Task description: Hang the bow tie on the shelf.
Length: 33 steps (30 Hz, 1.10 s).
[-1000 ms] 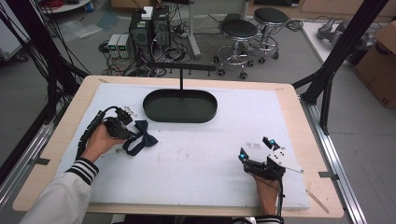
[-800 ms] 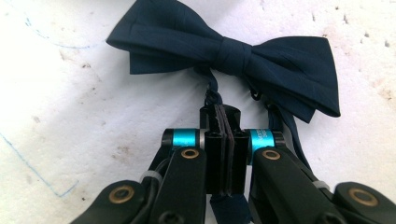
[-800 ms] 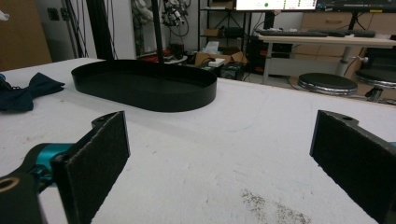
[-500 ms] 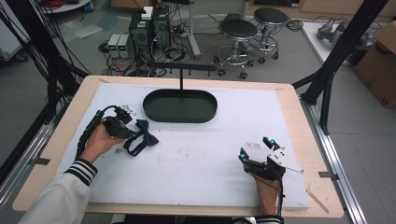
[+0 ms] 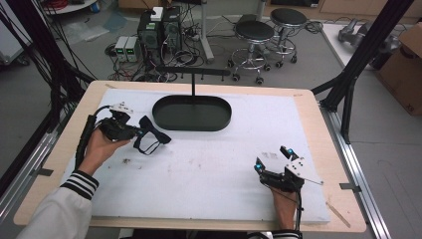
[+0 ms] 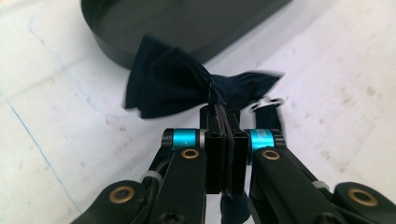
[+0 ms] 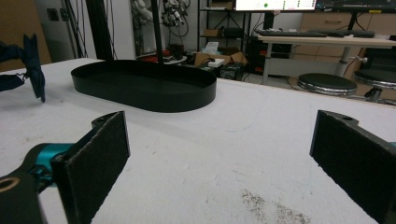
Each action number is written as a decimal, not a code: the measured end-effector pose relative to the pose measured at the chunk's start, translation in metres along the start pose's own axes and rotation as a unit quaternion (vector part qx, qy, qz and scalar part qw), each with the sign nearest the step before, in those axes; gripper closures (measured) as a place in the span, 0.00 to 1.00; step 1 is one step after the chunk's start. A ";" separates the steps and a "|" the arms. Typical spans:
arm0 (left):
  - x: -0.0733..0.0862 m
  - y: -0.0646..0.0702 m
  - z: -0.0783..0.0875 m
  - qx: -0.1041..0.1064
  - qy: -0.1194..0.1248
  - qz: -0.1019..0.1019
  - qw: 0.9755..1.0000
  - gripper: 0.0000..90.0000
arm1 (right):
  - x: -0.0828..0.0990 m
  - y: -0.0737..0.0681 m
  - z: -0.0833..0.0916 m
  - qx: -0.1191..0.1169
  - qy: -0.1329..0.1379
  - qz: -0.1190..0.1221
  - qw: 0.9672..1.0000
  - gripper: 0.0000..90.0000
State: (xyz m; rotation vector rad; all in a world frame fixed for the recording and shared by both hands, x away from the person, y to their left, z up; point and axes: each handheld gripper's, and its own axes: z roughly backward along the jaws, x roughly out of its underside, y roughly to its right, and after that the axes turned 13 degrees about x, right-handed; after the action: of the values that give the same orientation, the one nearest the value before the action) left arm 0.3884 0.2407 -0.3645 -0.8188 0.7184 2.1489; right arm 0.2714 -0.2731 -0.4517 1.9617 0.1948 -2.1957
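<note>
Your left hand-held gripper (image 5: 137,133) sits at the left of the high view with its jaws pressed together, the pads (image 6: 223,140) meeting face to face; your left forearm comes in from the lower left in a striped cuff; your right hand-held gripper (image 5: 272,158) rests low at the right, jaws spread wide, pads (image 7: 95,161) well apart.

Grey floor (image 5: 54,55), two stools (image 5: 255,31)
</note>
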 end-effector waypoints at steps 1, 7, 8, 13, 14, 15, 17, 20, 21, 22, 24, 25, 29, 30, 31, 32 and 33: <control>0.000 0.000 0.000 0.000 0.000 0.000 1.000 0.98 | 0.000 0.000 0.000 0.000 0.000 0.000 1.000 0.04; -0.007 0.003 0.016 -0.006 0.064 -0.013 0.998 0.98 | 0.000 0.000 0.000 0.001 0.000 -0.001 1.000 0.04; -0.008 0.004 0.017 -0.004 0.074 -0.015 0.997 0.98 | 0.000 0.000 0.000 0.001 -0.001 -0.001 1.000 0.04; -0.017 0.012 0.023 -0.011 0.093 -0.038 0.995 0.98 | 0.000 0.000 0.000 0.001 0.000 -0.001 1.000 0.04; -0.019 0.013 0.024 -0.011 0.097 -0.039 0.994 0.98 | 0.000 0.000 0.000 0.001 0.000 -0.001 1.000 0.04; -0.025 0.017 0.026 -0.011 0.105 -0.048 0.993 0.98 | 0.000 0.000 0.000 0.001 0.000 -0.001 1.000 0.04; -0.028 0.020 0.027 -0.011 0.108 -0.053 0.993 0.98 | 0.000 0.000 0.000 0.001 0.000 -0.001 1.000 0.04; -0.036 0.025 0.028 -0.013 0.119 -0.065 0.991 0.98 | 0.000 0.000 0.000 0.000 -0.001 -0.002 1.000 0.04; -0.038 0.026 0.028 -0.013 0.122 -0.069 0.990 0.98 | 0.000 0.000 0.000 0.000 -0.001 -0.002 1.000 0.04; -0.043 0.027 0.028 -0.014 0.129 -0.074 0.989 0.98 | 0.000 0.000 0.000 0.000 -0.001 -0.002 1.000 0.04; -0.045 0.028 0.028 -0.014 0.130 -0.076 0.989 0.98 | 0.000 0.000 0.000 0.000 -0.001 -0.003 1.000 0.04; -0.047 0.028 0.028 -0.011 0.135 -0.074 0.988 0.98 | 0.000 0.000 0.000 0.000 0.000 -0.003 1.000 0.04; -0.054 0.029 0.026 -0.011 0.136 -0.078 0.988 0.98 | 0.000 0.000 0.000 0.000 -0.001 -0.004 1.000 0.04; -0.055 0.029 0.026 -0.010 0.138 -0.080 0.987 0.98 | 0.000 0.000 0.000 0.000 -0.001 -0.004 1.000 0.04; -0.057 0.030 0.025 -0.011 0.138 -0.083 0.987 0.98 | 0.000 0.000 0.000 0.000 -0.001 -0.006 1.000 0.04; -0.060 0.031 0.025 -0.012 0.140 -0.086 0.986 0.98 | 0.000 0.000 0.000 0.000 -0.001 -0.005 1.000 0.04; -0.065 0.032 0.023 -0.010 0.143 -0.087 0.986 0.98 | 0.000 0.000 0.000 0.000 -0.001 -0.004 1.000 0.04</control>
State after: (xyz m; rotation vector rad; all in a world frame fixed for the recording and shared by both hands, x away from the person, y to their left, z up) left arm 0.3912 0.2101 -0.2949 -1.1718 0.7392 1.9059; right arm 0.2710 -0.2734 -0.4518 1.9618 0.2039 -2.2031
